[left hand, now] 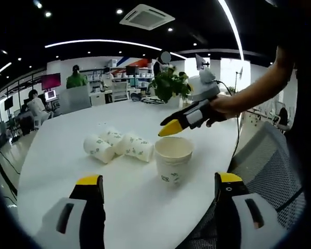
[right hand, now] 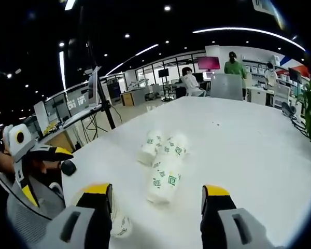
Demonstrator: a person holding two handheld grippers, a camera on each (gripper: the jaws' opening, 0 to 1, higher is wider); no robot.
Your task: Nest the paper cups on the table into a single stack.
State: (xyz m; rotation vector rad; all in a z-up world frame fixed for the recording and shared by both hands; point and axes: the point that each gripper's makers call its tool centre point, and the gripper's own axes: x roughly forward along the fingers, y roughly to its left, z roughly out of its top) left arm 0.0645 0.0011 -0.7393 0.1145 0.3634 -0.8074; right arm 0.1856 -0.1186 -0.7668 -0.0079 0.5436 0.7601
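- Standing mouth-up on the white table (left hand: pixel 67 171), one paper cup (left hand: pixel 173 161) sits between the left gripper (left hand: pixel 158 189)'s wide-spread jaws.
- Lying on their sides beyond it, three cups (left hand: pixel 117 146) cluster together, long axes roughly level with the tabletop.
- Right gripper (right hand: pixel 156 202) hangs wide, holding nothing, near the upright cup.

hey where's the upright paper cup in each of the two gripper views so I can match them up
Left gripper view: the upright paper cup stands right of centre on the white table, just beyond the left gripper, under the right gripper.
Right gripper view: it sits at the bottom, left of centre, largely hidden behind the right gripper's left jaw.
Shared landmark: the lying cups clustered on the table.
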